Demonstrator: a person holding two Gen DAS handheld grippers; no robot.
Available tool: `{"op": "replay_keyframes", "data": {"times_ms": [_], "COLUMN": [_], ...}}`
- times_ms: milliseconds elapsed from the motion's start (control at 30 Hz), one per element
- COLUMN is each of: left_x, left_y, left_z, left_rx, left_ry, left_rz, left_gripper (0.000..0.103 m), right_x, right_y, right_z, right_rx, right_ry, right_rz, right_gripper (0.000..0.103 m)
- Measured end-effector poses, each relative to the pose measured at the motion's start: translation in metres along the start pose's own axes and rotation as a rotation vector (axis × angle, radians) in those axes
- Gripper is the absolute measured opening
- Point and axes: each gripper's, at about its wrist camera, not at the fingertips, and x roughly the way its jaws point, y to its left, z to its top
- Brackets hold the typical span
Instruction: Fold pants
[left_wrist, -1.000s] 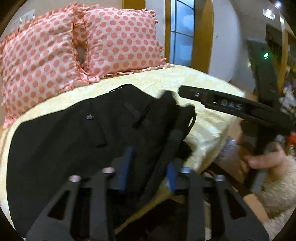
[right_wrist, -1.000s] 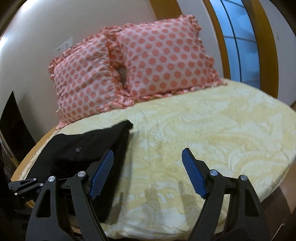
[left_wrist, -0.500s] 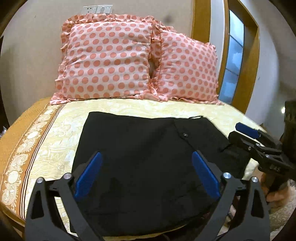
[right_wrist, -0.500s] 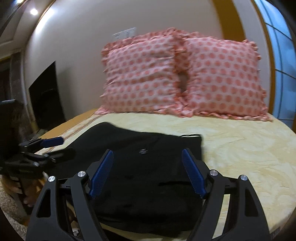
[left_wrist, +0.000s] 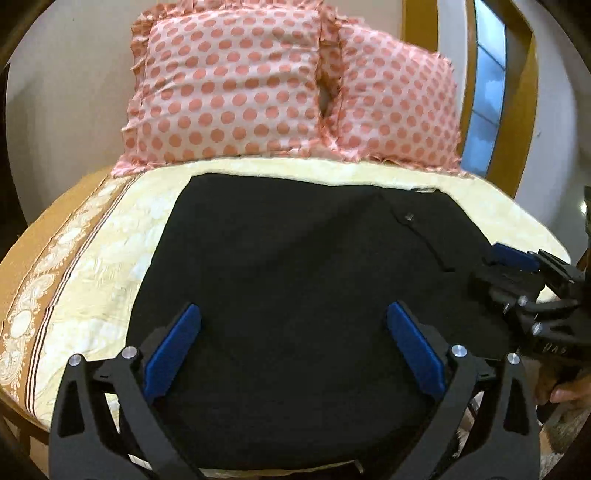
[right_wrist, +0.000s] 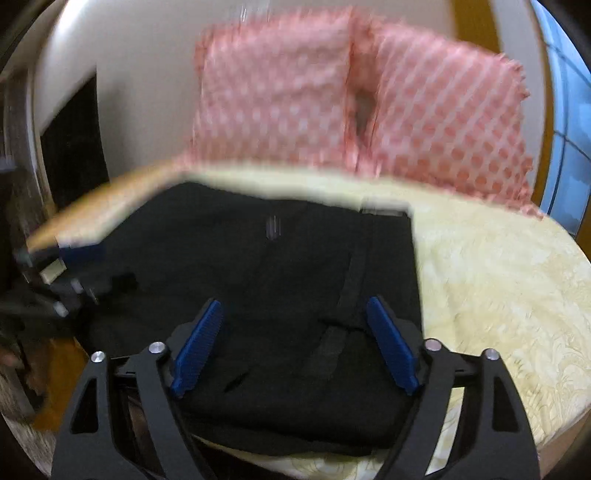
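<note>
Now we see the pants (left_wrist: 295, 280) lying flat on the bed (left_wrist: 92, 266) below the pillows (left_wrist: 229, 85), larger in both views than half a second ago. Our left gripper (left_wrist: 293, 347) and right gripper (right_wrist: 293, 343) hang over them, fingers spread wide, holding nothing. Right view is badly blurred, and the near hem is hidden behind the fingers.

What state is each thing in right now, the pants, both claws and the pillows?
Black pants: folded flat on the bed, not held.
Left claw: open, empty, over the pants.
Right claw: open, empty, over the pants.
Two polka-dot pillows: upright, side by side against the wall.
Yellow bedspread: spread under the pants.
</note>
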Motion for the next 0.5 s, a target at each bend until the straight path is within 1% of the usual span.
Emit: {"op": "replay_keyframes", "data": {"times_ms": [33,67,100,133,167,200,233,267,333,367,433,467,500], "left_x": [0.006,0.004,0.003,0.002,0.002,0.002,0.002,0.001,0.0,0.0,-0.001,-0.001,-0.001], "left_y": [0.002,0.0,-0.001,-0.001,0.0,0.001,0.001,0.0,0.001,0.001,0.002,0.003,0.003], "left_z": [-0.004,-0.006,-0.008,-0.008,-0.008,-0.009,-0.01,-0.012,-0.013,-0.014,-0.014,-0.014,-0.015], "left_rx": [0.0,0.017,0.024,0.018,0.012,0.011,0.016,0.018,0.015,0.016,0.018,0.019,0.021], "left_ry": [0.016,-0.01,-0.012,-0.016,-0.021,-0.027,-0.037,-0.045,-0.055,-0.057,-0.063,-0.066,-0.069], "left_rz": [-0.008,0.0,0.006,0.002,-0.006,-0.009,-0.008,-0.008,-0.014,-0.017,-0.025,-0.029,-0.033], "left_gripper": [0.101,0.101,0.101,0.101,0.101,0.101,0.101,0.101,0.101,0.101,0.101,0.101,0.101], "right_x": [-0.003,-0.006,-0.009,-0.015,-0.017,-0.016,-0.011,-0.003,0.018,0.027,0.05,0.058,0.07], "right_y": [-0.001,-0.006,-0.014,-0.031,-0.045,-0.068,-0.08,-0.097,-0.119,-0.124,-0.133,-0.135,-0.137], "right_z": [0.002,0.007,0.013,0.021,0.027,0.036,0.041,0.048,0.06,0.065,0.076,0.078,0.081], "right_rx": [-0.005,0.015,0.06,0.145,0.21,0.308,0.36,0.418,0.472,0.477,0.485,0.487,0.491], "right_ry": [-0.013,-0.007,-0.01,-0.038,-0.053,-0.056,-0.048,-0.02,0.047,0.071,0.134,0.158,0.19], "right_rz": [0.008,0.036,0.077,0.13,0.158,0.186,0.207,0.237,0.231,0.225,0.217,0.211,0.216], "right_gripper": [0.084,0.084,0.084,0.085,0.087,0.088,0.088,0.088,0.088,0.088,0.082,0.082,0.078]}}
